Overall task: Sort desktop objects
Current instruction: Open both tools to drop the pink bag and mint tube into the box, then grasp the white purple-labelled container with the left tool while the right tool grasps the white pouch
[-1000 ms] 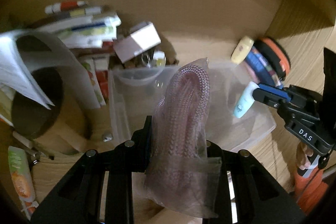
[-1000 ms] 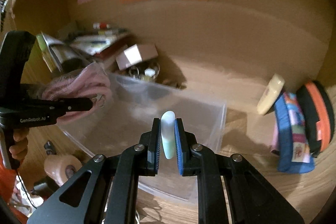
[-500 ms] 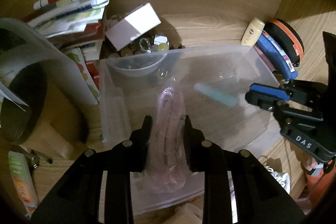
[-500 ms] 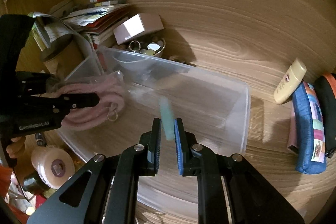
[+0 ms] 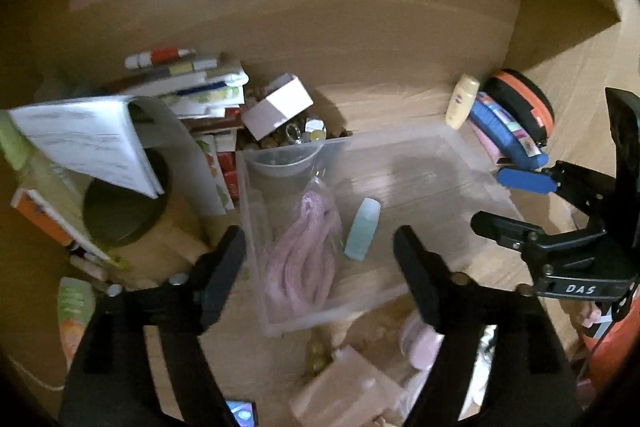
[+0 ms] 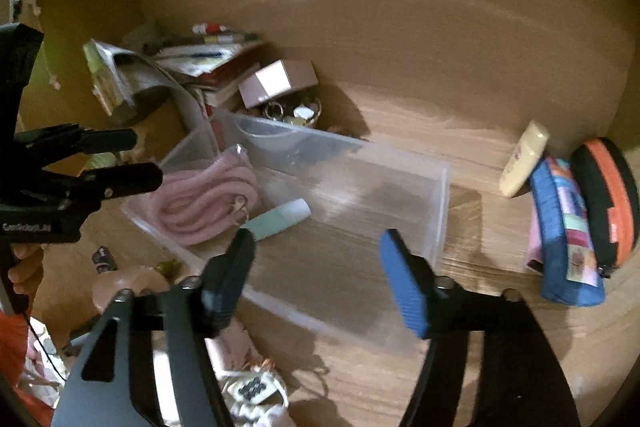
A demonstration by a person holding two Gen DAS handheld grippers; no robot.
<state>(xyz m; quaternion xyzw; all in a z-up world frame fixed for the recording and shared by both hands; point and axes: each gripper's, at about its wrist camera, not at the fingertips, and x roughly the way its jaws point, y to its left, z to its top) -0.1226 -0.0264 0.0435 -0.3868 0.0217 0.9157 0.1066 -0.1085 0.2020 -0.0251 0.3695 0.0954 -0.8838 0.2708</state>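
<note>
Pink cord bundle lies coiled in its clear bag inside the clear bin, against the bin's left wall in the left wrist view, long axis running from the near wall toward the far wall. Just beside it on its right, a pale green tube lies flat on the bin floor, long axis near-to-far with a slight rightward lean, its white cap end pointing away; whether the two touch cannot be told.

Left tool hangs above the bin's near edge with fingers spread wide, nothing between them. Right tool is likewise spread wide and empty, over the bin's near side; its right finger pad is blue.

Farther right on the table, well apart from the bin: a blue pouch, an orange-and-black case and a cream bottle leaning on the pouch. Behind the bin's far left corner sit a small dish of trinkets, a pink-and-white box on top of it, and a stack of booklets.
</note>
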